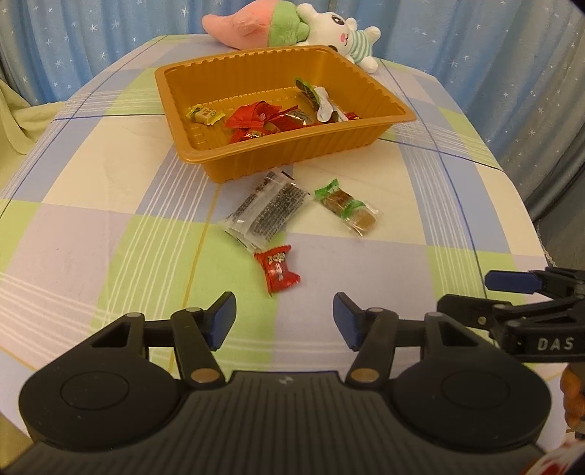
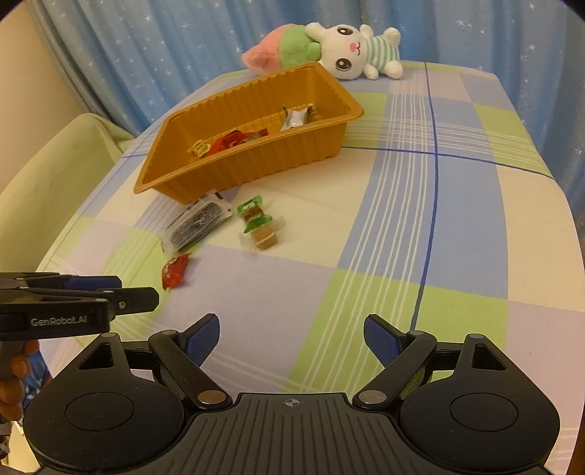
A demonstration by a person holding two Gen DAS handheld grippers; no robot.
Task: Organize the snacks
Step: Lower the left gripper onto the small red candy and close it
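Observation:
A golden-brown tray stands on the checked tablecloth and holds several wrapped snacks, mostly red ones. In front of it lie a clear packet with dark print, a pair of green-and-brown candies and a red candy. My left gripper hovers just short of the red candy, open, with nothing between its blue pads. My right gripper is open over bare cloth, to the right of the loose snacks.
Two plush toys, a pink-and-green one and a white rabbit, lie behind the tray at the table's far edge. A blue starred curtain hangs behind. A pale green seat stands left of the table.

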